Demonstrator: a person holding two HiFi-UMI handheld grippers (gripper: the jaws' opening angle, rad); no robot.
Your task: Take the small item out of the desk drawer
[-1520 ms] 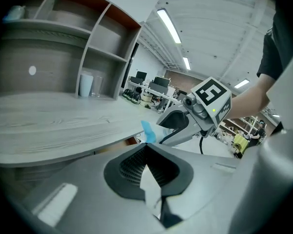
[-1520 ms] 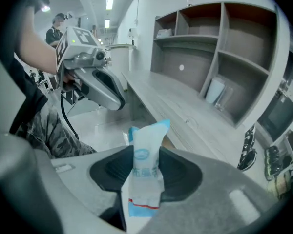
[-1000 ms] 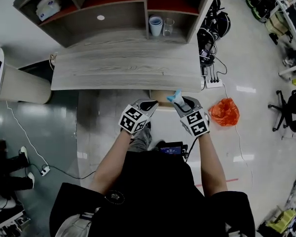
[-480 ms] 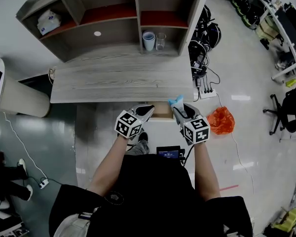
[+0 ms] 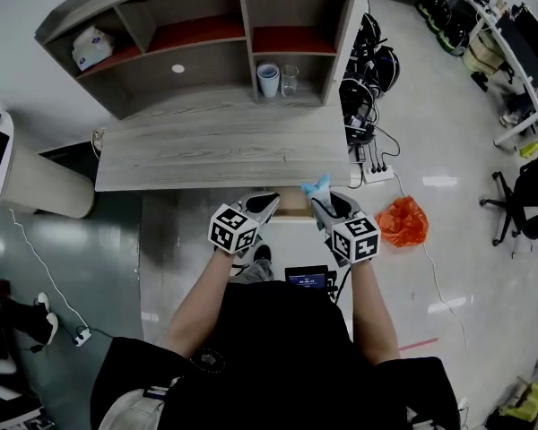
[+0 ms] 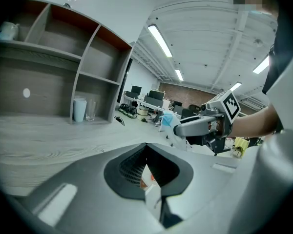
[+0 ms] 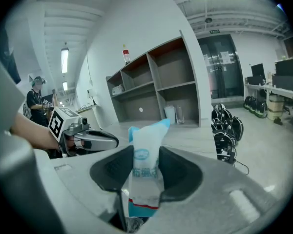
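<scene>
R tool (image 5: 318, 199) clamps blue-white packet (image 7: 145, 172); L tool (image 5: 264, 203) closed, empty; cups (image 5: 268, 80) in shelf cubby (image 5: 307, 39).

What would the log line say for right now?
right tongs: shut on blue-white packet | left tongs: shut, empty | packet: by desk front edge

Shelf unit (image 5: 206, 34) is standing along the far edge of the counter (image 5: 215, 150). Cup (image 5: 268, 80) and glass (image 5: 290, 78) are sitting side by side in its lower right compartment, cup on the left. Drawer (image 5: 292, 204) is showing under the counter's near edge, between left gripper (image 5: 267, 202) and right gripper (image 5: 316, 199). Packet (image 5: 317, 185) is standing upright between the right gripper's fingers. Bag (image 5: 402, 221) is lying on the floor to the right.
</scene>
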